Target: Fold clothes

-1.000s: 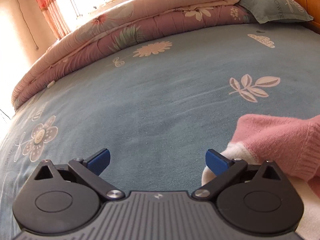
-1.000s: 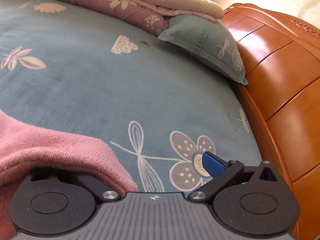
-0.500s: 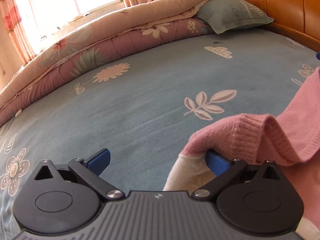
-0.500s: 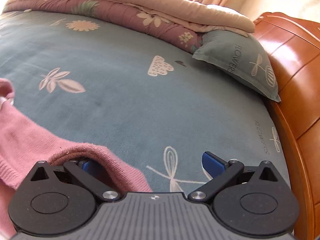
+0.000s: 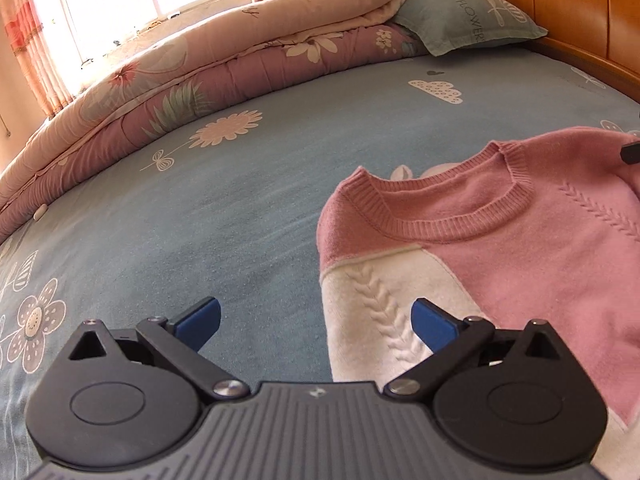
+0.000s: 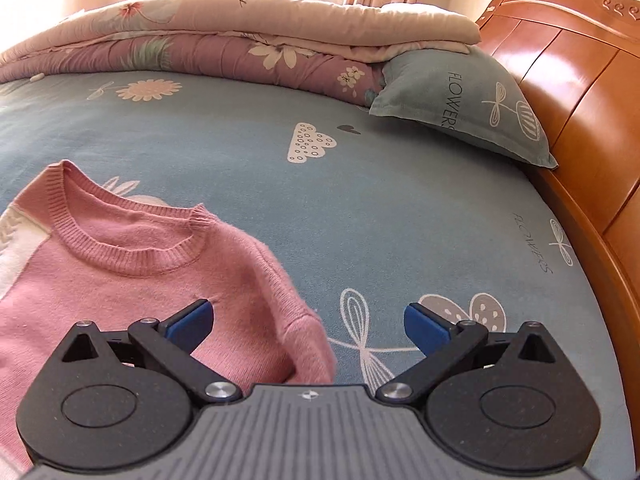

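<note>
Left wrist view, left to right: curtain (image 5: 28,40) and bright window, rolled floral quilt (image 5: 208,68) along the far side, blue printed bedsheet (image 5: 240,208), pillow (image 5: 468,20) reading "FLOWER" with the end cut off by a fold, wooden headboard (image 5: 580,8). Left gripper (image 5: 316,322) has its blue fingers spread wide, holding nothing; the left finger is over bare sheet, the right finger over the white panel of the sweater (image 5: 500,240), contact not clear. Sweater is pink and white, lying flat on the sheet, collar toward the quilt. A dark bit of the other gripper shows at the right edge.

Right wrist view: sweater (image 6: 132,276) at lower left, collar away from camera. Right gripper (image 6: 306,320) also spread wide and empty; its left finger over the pink shoulder, its right finger over the sheet. Pillow (image 6: 460,104) reads "FLOWERS"; the same word is printed on the sheet (image 6: 400,200) near the headboard (image 6: 580,80).
</note>
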`<state>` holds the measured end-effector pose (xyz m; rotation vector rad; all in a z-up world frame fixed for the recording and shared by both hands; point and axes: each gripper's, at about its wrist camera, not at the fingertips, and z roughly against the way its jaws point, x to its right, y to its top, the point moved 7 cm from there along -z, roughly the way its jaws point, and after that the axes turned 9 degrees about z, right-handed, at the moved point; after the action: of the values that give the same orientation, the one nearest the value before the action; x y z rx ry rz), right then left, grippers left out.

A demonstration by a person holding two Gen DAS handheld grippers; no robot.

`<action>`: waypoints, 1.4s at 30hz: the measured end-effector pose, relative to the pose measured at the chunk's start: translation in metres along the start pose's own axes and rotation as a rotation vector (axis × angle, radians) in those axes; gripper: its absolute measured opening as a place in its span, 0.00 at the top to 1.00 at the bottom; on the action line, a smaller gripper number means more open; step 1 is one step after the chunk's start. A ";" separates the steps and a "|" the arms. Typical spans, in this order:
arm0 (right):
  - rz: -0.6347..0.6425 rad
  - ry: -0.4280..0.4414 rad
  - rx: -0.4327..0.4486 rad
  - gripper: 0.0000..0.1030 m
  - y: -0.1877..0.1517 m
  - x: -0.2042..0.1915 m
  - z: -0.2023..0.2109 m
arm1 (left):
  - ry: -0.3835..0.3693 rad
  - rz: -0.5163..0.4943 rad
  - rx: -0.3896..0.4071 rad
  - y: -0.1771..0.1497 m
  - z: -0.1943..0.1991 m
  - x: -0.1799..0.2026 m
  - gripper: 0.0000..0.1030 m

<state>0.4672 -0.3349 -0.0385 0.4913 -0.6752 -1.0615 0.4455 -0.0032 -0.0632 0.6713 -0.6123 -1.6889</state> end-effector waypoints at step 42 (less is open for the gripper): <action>-0.277 -0.407 -0.101 0.00 -0.163 -0.025 0.102 | -0.165 0.168 0.030 -0.120 0.148 0.093 0.01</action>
<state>0.2846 -0.3843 -0.0818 0.2861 -0.9234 -1.4714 0.2421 -0.0627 -0.0544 0.4900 -0.7907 -1.5904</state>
